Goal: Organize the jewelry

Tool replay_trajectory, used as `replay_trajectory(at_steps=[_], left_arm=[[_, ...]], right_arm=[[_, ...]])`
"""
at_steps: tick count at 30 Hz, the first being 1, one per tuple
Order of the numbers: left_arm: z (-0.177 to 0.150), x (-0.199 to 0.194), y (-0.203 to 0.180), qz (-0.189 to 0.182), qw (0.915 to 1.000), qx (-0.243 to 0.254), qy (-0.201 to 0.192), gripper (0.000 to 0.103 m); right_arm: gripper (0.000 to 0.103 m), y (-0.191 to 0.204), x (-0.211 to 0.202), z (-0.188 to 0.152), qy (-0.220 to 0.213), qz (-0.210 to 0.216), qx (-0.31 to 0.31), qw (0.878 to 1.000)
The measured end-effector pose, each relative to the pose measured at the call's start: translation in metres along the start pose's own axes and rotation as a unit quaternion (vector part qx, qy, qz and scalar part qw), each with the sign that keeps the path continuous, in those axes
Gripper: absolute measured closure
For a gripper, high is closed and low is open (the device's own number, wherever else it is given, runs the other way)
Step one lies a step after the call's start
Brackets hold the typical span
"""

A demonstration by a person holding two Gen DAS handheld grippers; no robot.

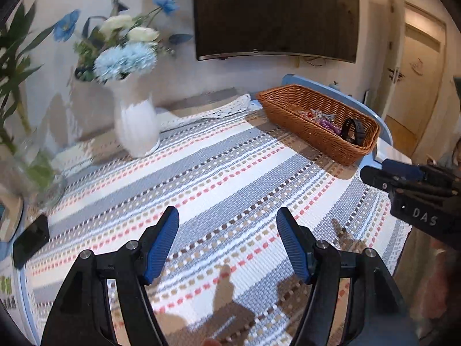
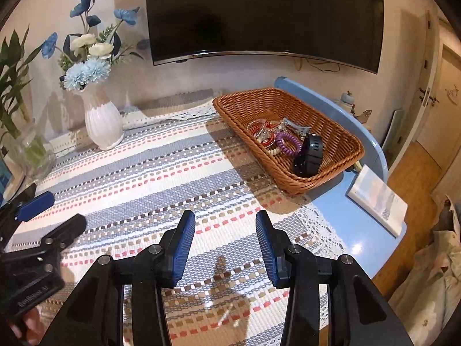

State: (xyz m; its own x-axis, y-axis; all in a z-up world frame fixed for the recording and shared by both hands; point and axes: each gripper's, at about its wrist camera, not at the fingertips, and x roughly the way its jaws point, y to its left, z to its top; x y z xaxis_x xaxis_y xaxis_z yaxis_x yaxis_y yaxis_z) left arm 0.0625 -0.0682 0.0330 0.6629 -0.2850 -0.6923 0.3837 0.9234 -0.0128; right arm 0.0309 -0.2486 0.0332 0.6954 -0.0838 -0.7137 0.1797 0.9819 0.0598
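Both wrist views downward over tablecloth

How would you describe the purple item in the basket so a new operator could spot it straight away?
Find the brown wicker basket at the far right of the striped tablecloth, below the wall television. In the pile inside it, the purple coiled band lies between the red bangles and the black watch. It is the only purple piece, ridged like a spiral phone cord.

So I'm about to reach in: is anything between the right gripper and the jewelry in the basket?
Nothing visible. The right gripper, open and empty, has only bare tablecloth ahead, up to the basket. Its near wall stands before the jewelry.
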Motion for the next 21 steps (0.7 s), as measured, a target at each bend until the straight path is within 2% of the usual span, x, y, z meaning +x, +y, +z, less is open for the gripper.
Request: replay_trajectory(at_steps=[8, 21], left_arm=[[0.002, -0.023, -0.001, 0.001, 0.9998, -0.003, -0.018, 0.032], [0.002, -0.025, -0.009, 0.002, 0.9999, 0.002, -0.01, 0.032]], right_arm=[[0.059, 0.0, -0.002, -0.003, 0.001, 0.01, 0.001, 1.0], [0.058, -0.006, -0.005, -0.004, 0.003, 0.017, 0.009, 1.0]])
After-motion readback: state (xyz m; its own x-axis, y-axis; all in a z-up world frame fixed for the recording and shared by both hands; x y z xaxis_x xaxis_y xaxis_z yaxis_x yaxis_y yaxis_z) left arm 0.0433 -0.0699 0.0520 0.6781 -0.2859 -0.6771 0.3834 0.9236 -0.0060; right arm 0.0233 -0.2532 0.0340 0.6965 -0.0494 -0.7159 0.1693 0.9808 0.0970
